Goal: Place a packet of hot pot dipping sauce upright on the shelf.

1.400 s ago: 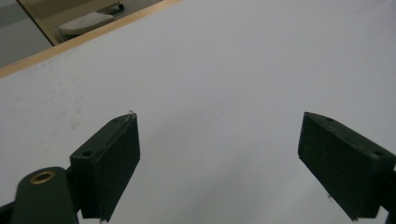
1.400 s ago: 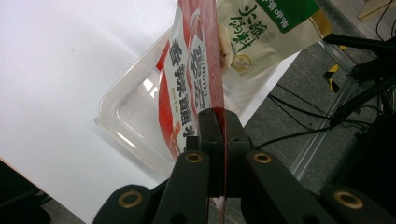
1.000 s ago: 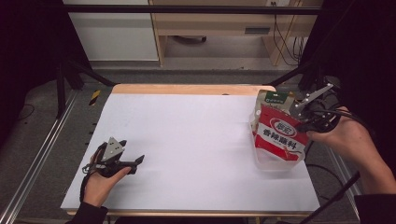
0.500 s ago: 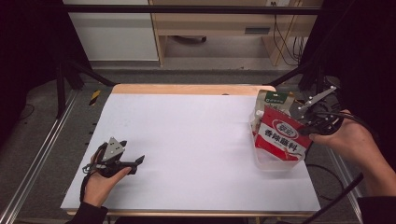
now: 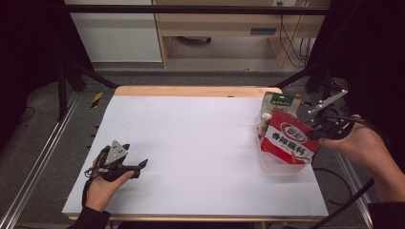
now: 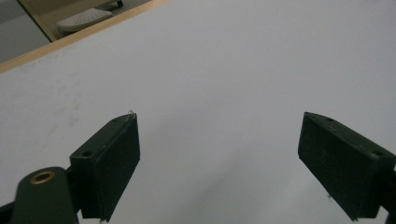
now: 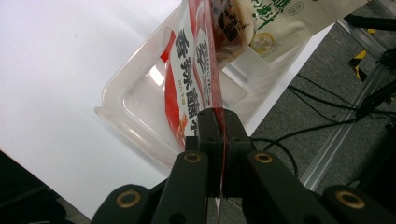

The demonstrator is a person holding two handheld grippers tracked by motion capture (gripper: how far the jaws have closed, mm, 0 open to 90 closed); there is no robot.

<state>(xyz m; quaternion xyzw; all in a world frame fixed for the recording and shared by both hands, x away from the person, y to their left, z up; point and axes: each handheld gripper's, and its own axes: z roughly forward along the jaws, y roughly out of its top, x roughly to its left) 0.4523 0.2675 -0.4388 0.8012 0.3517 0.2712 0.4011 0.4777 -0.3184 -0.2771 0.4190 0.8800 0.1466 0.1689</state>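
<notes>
"Look, the right gripper (image 5: 319, 128) has the red sauce pouch (image 5: 288, 142) pinched by its edge. The jaws are squeezed tight on it."

"Where is the pouch right now?"

"It hangs over the clear plastic bin (image 5: 279, 164) at the right side of the white table (image 5: 191, 143). Its bottom is down inside the bin. From the right gripper view you can see the red pouch (image 7: 187, 88) going down past the bin's rim (image 7: 126, 126)."

"Is it going in or coming out?"

"I can't be sure from here. I'd guess it's going in, because another pouch, the pale one with green on it (image 5: 281, 102), is already leaning in the far end of the bin."

"So what's done?"

"The pale pouch is in. The red one is part way in, but the jaws have not let go of it."

"And what's left?"

"Lower it the rest of the way, let go, and pull the hand back."

"What about the other hand?"

"The left gripper (image 5: 136, 167) rests on the table near the front left corner. Its jaws stand wide apart with nothing between them."
</notes>
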